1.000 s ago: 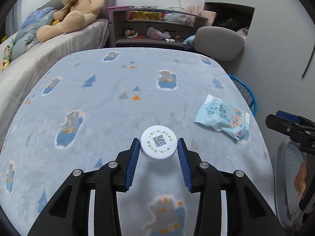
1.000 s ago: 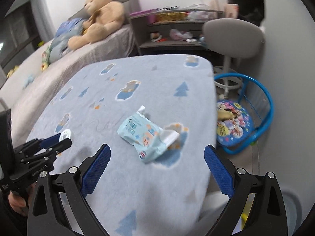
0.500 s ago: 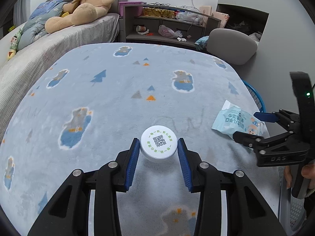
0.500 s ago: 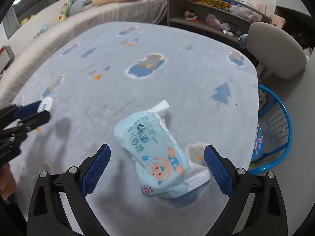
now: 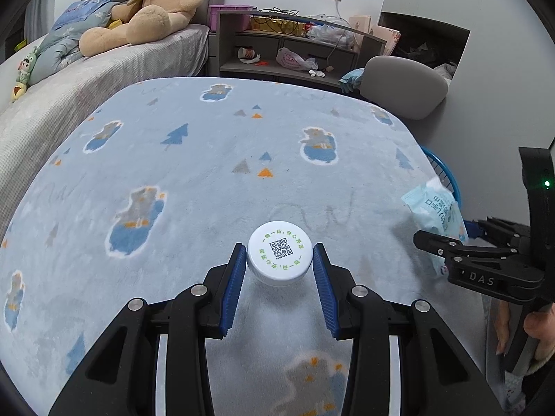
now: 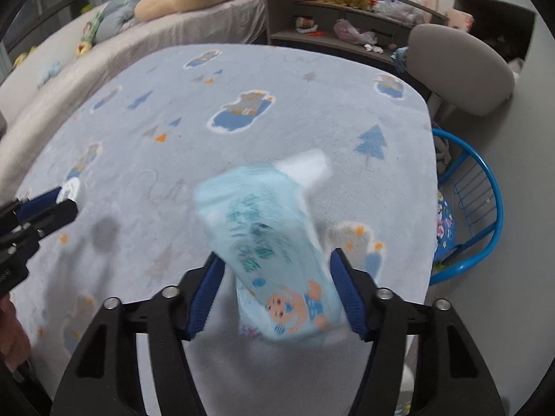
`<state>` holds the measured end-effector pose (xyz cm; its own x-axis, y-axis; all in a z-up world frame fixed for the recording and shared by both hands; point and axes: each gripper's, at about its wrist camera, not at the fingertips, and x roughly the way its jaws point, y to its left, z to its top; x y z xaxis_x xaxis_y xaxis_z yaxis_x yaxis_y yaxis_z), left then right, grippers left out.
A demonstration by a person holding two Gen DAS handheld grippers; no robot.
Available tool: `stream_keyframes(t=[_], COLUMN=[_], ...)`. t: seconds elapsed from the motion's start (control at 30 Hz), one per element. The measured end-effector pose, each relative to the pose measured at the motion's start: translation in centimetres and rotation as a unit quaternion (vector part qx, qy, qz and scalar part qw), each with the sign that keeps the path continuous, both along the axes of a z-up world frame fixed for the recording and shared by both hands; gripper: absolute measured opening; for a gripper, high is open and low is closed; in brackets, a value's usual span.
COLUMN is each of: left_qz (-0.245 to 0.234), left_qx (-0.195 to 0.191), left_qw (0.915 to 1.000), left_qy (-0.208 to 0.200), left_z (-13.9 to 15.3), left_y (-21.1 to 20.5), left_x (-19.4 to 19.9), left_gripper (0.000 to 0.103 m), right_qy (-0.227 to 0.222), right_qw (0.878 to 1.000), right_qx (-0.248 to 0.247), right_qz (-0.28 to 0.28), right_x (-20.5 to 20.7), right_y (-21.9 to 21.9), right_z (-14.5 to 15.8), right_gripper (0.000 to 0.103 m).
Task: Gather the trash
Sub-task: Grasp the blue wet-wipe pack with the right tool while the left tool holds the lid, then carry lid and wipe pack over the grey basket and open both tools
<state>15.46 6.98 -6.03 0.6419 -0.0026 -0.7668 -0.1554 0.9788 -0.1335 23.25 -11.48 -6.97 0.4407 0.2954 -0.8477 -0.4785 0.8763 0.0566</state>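
Note:
My left gripper (image 5: 279, 267) is shut on a white round cap (image 5: 279, 257) with a QR code, held just above the blue blanket-covered table (image 5: 208, 159). My right gripper (image 6: 277, 291) has closed around a light blue wet-wipes packet (image 6: 267, 242); its pads touch the packet's sides near the table's right edge. The packet (image 5: 435, 211) and the right gripper (image 5: 447, 242) also show at the right in the left wrist view. The left gripper (image 6: 52, 204) with the cap shows at the left in the right wrist view.
A bed with a teddy bear (image 5: 152, 7) lies at the back left. A cluttered shelf (image 5: 288, 48) and a grey chair (image 5: 404, 86) stand behind the table. A blue child's chair (image 6: 464, 215) stands on the floor right of the table.
My right gripper moved down onto the wipes packet and its jaws closed from wide open to gripping it. My left gripper still holds the cap, with the view shifted slightly.

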Motion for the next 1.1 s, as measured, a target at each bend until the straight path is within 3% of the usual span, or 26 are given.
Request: stream_keyframes(t=[0.33, 0.53, 0.8, 1.1], left_qz=[-0.042, -0.088, -0.164, -0.26], left_qx=[-0.007, -0.007, -0.004, 0.001], left_qw=[0.9986, 0.9947, 0.9848, 0.9636], left_qy=[-0.032, -0.053, -0.057, -0.06], left_z=[2.8, 4.7, 5.2, 5.5], left_y=[-2.3, -5.4, -10.9, -18.9], left_x=[-3.0, -5.1, -7.9, -9.2], left_gripper=[0.038, 0.038, 0.039, 0.039], right_qy=[-0.034, -0.05, -0.073, -0.096], right_qw=[0.995, 0.986, 0.961, 0.925], right_qx=[0.054, 0.085, 0.11, 0.116], right_qz=[-0.072, -0.131, -0.243, -0.349], right_x=[-7.5, -12.4, -18.4, -23.3], right_y=[-2.1, -6.0, -13.9, -22.7], right_z=[3.6, 5.3, 5.6, 5.3], right_gripper=[0.055, 0.055, 0.055, 0.055])
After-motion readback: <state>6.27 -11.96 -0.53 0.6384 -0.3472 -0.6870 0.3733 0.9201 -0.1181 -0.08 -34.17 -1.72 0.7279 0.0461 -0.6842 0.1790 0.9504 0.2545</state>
